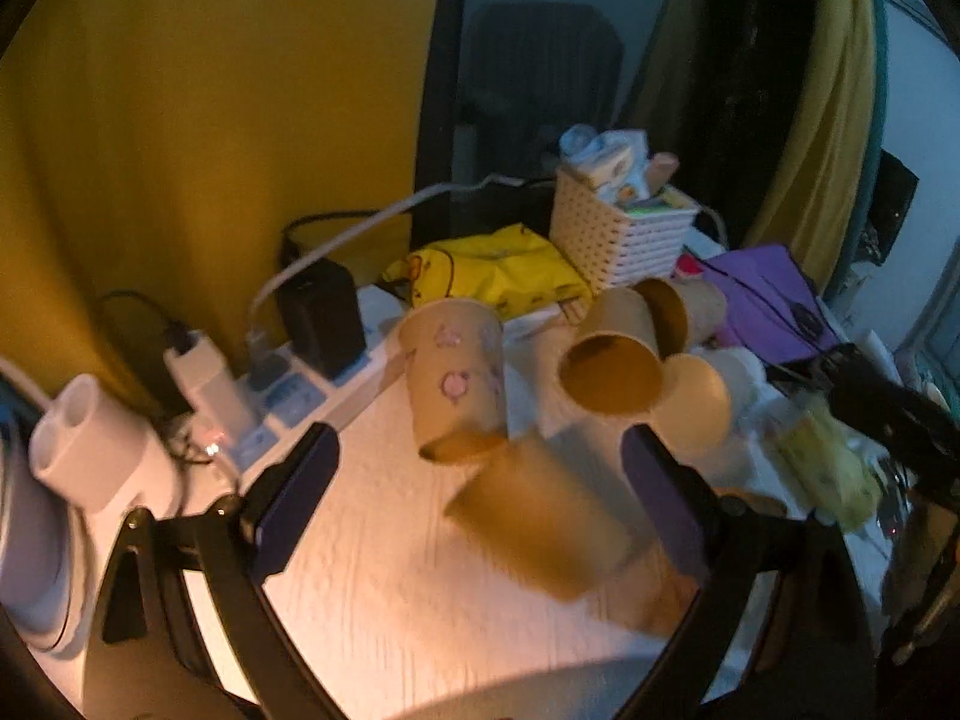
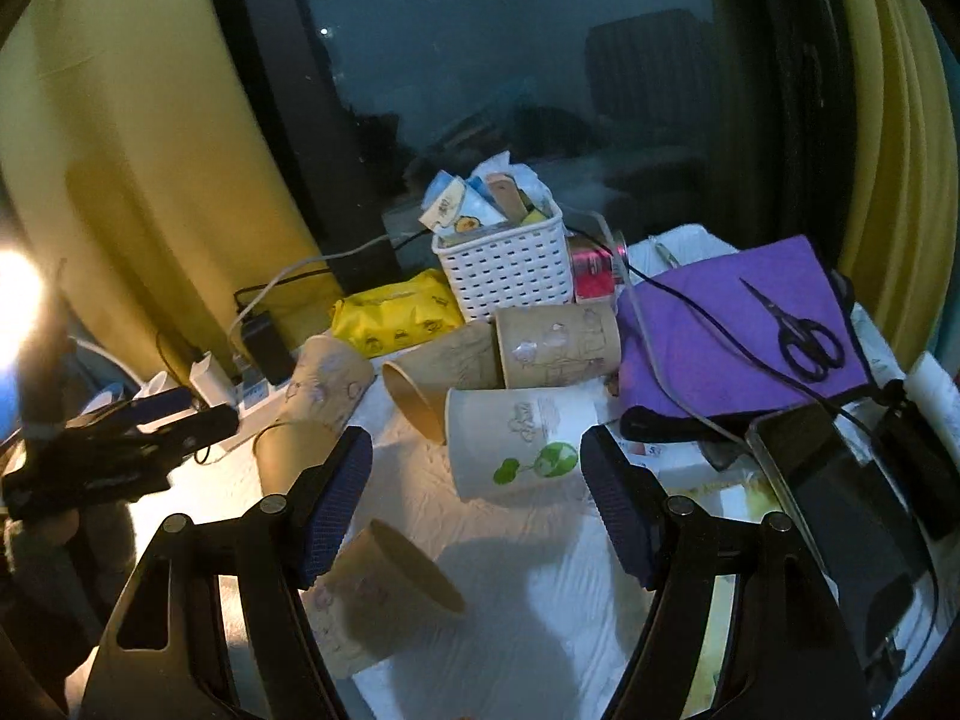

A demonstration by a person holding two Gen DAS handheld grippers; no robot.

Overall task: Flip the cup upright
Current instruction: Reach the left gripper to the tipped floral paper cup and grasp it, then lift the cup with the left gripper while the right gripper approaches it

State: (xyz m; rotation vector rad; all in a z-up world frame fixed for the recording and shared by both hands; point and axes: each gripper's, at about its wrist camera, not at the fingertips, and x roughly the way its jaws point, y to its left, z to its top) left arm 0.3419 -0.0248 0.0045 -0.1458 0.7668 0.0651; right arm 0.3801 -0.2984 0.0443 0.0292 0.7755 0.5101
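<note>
Several paper cups lie tipped over on a white table. In the left wrist view a brown cup [image 1: 540,525] lies on its side between my open left gripper [image 1: 480,468] fingers. A printed brown cup [image 1: 456,384] stands mouth-down behind it, and more brown cups [image 1: 612,360] lie on their sides beyond. In the right wrist view my right gripper [image 2: 474,480] is open and empty. A white cup with a green print [image 2: 516,444] lies on its side just past the fingertips. A brown cup [image 2: 384,588] lies tilted below the left finger. The left gripper [image 2: 120,450] shows at the far left.
A white perforated basket [image 2: 504,270] with packets stands at the back, next to a yellow wipes pack [image 2: 396,312]. A power strip with chargers [image 1: 288,384] lies at left. A purple folder [image 2: 738,324] with scissors [image 2: 798,330] and a tablet [image 2: 840,492] lie at right. A lamp glares at far left.
</note>
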